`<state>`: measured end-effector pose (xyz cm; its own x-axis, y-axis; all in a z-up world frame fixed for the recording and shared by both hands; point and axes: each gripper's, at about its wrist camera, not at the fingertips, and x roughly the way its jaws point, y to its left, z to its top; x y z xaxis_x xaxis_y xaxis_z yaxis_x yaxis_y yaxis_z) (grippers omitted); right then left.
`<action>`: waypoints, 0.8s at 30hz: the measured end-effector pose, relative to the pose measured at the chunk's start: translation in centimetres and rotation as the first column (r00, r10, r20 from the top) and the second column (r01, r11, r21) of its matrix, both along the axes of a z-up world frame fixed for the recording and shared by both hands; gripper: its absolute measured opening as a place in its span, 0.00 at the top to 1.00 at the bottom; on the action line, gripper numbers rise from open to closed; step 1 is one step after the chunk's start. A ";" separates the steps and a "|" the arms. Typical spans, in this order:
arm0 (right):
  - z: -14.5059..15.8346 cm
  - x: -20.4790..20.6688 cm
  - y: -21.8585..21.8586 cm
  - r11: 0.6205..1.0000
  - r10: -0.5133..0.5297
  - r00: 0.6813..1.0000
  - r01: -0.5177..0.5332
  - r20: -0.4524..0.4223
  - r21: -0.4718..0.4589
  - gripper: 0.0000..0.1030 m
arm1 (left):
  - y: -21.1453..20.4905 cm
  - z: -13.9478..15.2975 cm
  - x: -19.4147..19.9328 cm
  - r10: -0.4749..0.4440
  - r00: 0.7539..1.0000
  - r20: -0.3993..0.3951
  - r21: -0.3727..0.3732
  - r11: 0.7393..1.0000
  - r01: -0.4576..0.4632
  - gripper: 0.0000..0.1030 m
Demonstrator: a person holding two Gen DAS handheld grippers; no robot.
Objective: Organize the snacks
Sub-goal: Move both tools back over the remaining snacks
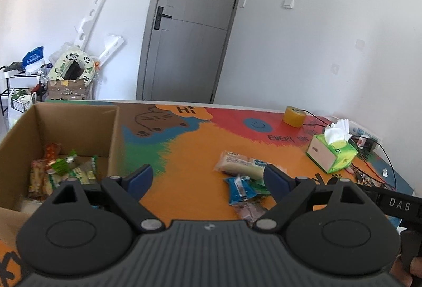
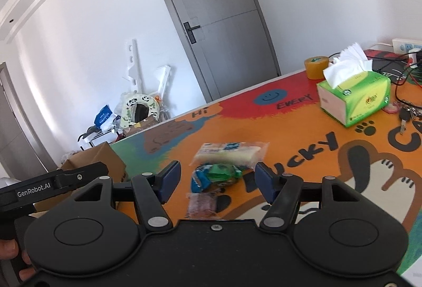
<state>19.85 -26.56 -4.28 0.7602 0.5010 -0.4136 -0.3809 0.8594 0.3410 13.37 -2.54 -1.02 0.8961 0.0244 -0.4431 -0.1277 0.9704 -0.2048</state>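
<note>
A brown cardboard box (image 1: 79, 123) stands at the table's left and holds several snack packets (image 1: 60, 173). On the colourful table mat lie a long pale bread packet (image 1: 242, 164) (image 2: 229, 154), a blue packet (image 1: 241, 189) (image 2: 200, 180), a green packet (image 2: 224, 172) and a clear packet with a brown snack (image 2: 203, 204) (image 1: 249, 210). My left gripper (image 1: 208, 176) is open and empty, between the box and the loose snacks. My right gripper (image 2: 217, 181) is open and empty, its jaws either side of the blue and green packets, above them.
A green tissue box (image 2: 353, 97) (image 1: 332, 155), a roll of yellow tape (image 2: 316, 67) (image 1: 294, 115), keys (image 2: 406, 113) and cables (image 2: 395, 71) lie at the right of the table. A power strip (image 2: 406, 45) is at the far right. Clutter stands by the wall near the grey door (image 1: 192, 23).
</note>
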 end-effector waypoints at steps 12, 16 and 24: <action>-2.2 1.4 -2.1 0.999 -0.033 0.998 0.033 -0.052 -0.006 0.39 | -2.7 -2.6 2.8 -0.038 0.997 -0.070 0.004 0.999 0.038 0.14; -2.7 1.8 -2.4 0.999 -0.032 0.997 0.032 -0.067 -0.007 0.39 | -3.5 -3.6 3.7 -0.054 0.994 -0.094 0.007 0.998 0.055 0.14; -3.7 2.6 -3.2 0.999 -0.037 0.995 0.037 -0.095 0.000 0.40 | -5.2 -5.4 5.3 -0.076 0.987 -0.141 0.020 0.997 0.080 0.15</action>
<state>22.47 -29.75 -8.00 0.7353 0.4740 -0.4845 -0.3146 0.8718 0.3755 18.70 -7.78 -6.43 0.8247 -0.0304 -0.5647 -0.0769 0.9832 -0.1653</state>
